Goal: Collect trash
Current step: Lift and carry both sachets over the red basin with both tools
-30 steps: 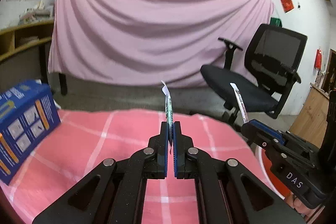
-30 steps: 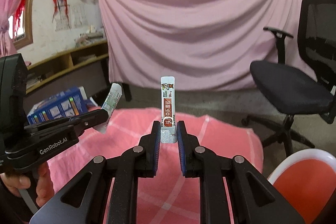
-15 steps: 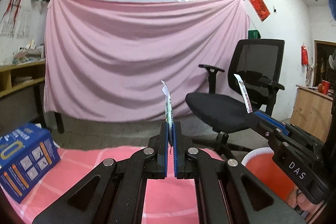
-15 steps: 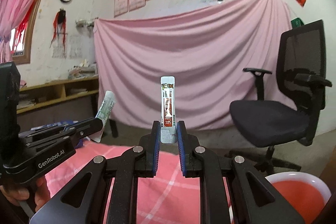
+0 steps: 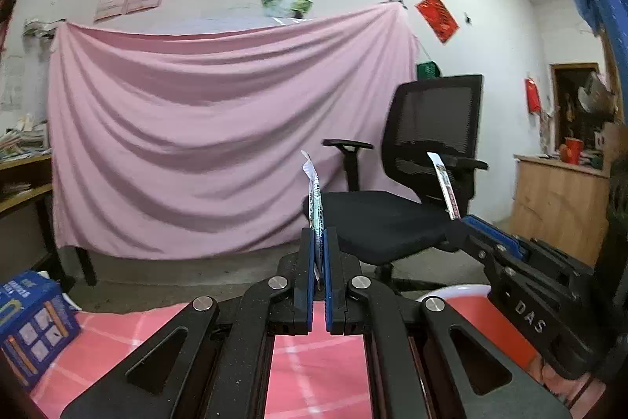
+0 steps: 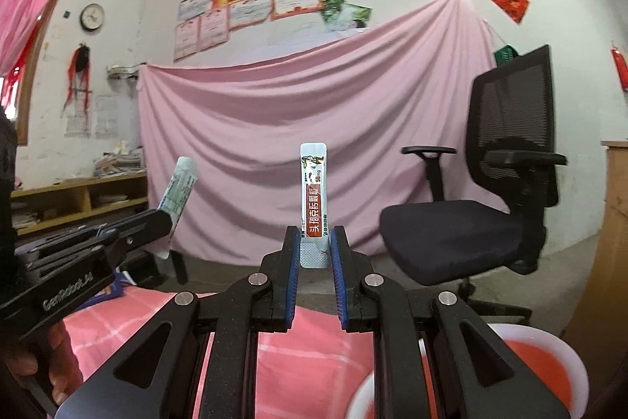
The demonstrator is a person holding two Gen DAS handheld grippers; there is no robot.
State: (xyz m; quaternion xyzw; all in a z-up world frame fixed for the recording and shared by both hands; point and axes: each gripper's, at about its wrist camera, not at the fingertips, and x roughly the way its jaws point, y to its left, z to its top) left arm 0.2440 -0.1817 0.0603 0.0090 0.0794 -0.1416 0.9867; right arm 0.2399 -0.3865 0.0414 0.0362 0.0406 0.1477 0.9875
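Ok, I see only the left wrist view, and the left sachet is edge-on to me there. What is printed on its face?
Observer: In the right wrist view the left sachet has green and white print. Its top leans to the right from the left gripper.
Operator: And how is the right sachet held?
Observer: The right gripper is shut on its bottom end. The right sachet stands upright, with a red band and "50mg" facing the camera.
Operator: Where is the bin from that side?
Observer: The red bin, with a white rim, shows low and to the right of the right gripper, next to the pink checked cloth.
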